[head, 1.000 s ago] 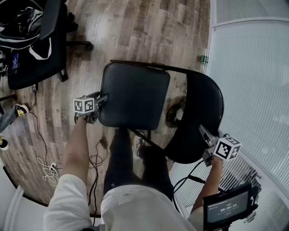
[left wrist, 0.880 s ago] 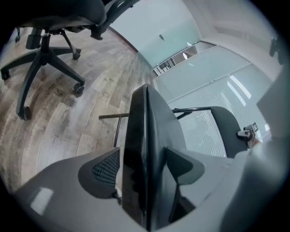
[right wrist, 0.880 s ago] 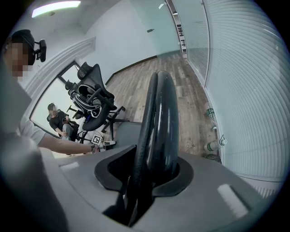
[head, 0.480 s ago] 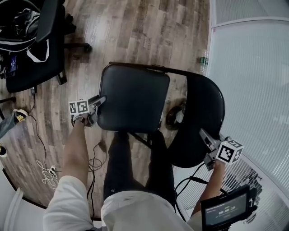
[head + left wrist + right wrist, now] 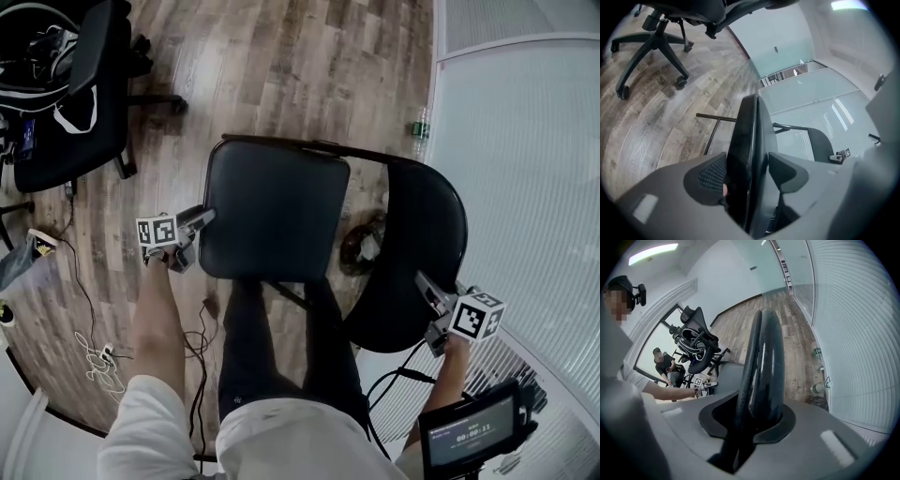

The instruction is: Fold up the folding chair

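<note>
A black chair (image 5: 319, 225) stands unfolded on the wood floor (image 5: 281, 66) at centre frame, seat (image 5: 267, 214) to the left, backrest (image 5: 417, 244) to the right. The left gripper (image 5: 204, 220), jaws just drawn in, clamps the seat's thick left edge at a wide spread, apparently placed to swing it up. The right gripper (image 5: 424, 283), jaws also just narrowed, bites the backrest's rim at lower right, likely steadying the frame while the seat folds.

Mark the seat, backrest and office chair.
Seat (image 5: 267, 220): head view, cushion centre.
Backrest (image 5: 417, 253): head view, pad centre.
Office chair (image 5: 61, 155): head view, its seat.
</note>
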The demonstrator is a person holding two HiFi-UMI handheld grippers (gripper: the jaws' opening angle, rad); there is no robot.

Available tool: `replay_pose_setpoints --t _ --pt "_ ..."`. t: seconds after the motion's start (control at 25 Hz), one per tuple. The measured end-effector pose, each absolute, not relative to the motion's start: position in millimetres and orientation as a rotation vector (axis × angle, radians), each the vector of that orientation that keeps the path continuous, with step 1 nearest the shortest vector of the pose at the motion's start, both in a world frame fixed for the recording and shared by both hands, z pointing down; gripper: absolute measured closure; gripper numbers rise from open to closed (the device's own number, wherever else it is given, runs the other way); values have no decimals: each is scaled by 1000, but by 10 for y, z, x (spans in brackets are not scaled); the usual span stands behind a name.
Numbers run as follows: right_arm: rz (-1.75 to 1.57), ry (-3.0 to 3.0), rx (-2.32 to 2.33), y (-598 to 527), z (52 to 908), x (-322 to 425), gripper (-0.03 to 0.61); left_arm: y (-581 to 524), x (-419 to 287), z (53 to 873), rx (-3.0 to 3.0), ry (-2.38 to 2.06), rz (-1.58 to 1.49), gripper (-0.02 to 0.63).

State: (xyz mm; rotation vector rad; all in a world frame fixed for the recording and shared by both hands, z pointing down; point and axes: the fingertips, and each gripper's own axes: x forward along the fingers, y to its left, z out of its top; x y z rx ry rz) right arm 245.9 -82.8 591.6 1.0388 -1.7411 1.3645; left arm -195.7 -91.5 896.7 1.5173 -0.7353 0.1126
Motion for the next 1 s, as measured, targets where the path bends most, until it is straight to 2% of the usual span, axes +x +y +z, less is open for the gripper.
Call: replay_pose_setpoints --t 0.24,0.56,1.0 --pt "1376 -1749 1034 -808 5901 2660 494 -905 -1793 8753 1519 -753 67 347" --pt "1373 -1745 1035 -810 5824 2793 494 -900 -1596 8534 1563 -688 166 347" --pt "1349 -1724 1051 -817 5616 2739 505 -898 -1378 8153 1574 -681 65 348"
